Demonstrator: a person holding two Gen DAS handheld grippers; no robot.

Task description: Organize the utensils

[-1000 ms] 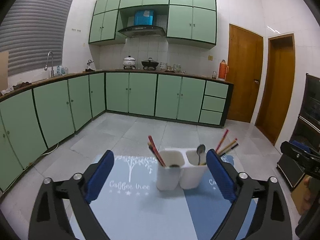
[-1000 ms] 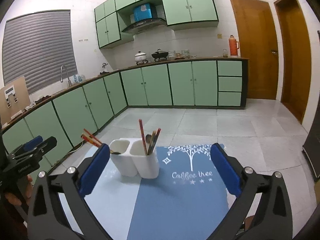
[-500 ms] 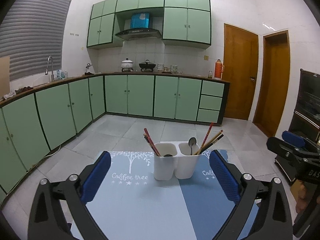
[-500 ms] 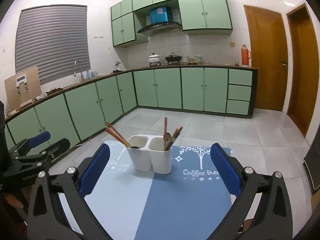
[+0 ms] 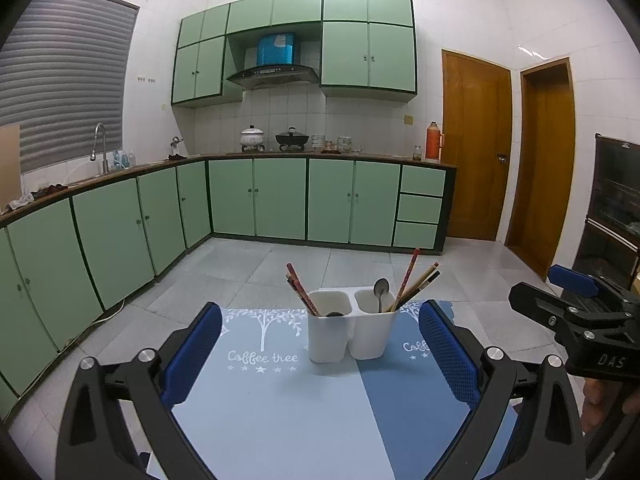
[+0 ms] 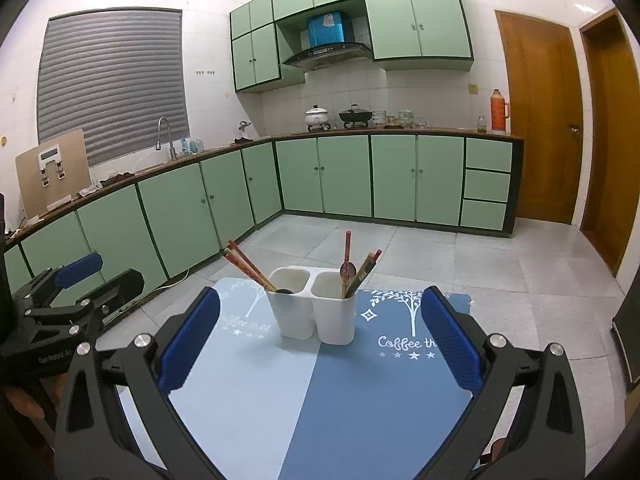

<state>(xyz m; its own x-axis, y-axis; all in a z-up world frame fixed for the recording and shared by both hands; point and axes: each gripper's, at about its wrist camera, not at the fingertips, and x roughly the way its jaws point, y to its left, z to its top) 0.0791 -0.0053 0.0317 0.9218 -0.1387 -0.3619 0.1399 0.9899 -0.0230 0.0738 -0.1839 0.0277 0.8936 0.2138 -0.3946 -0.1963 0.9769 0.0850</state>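
White two-cup holder (image 5: 351,325) sits dead ahead of both sets of jaws, chopsticks (image 5: 414,285) and a spoon (image 5: 380,292) already standing inside. Left gripper (image 5: 320,354) and right gripper (image 6: 318,346) hang wide open, holding nothing, probably because everything's sorted off the bench (image 5: 280,420).

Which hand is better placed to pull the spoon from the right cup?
Probably the right hand-held gripper: it is open, and the spoon and holder sit centered between its fingers. The left hand-held gripper, also open, sees the spoon right of center.
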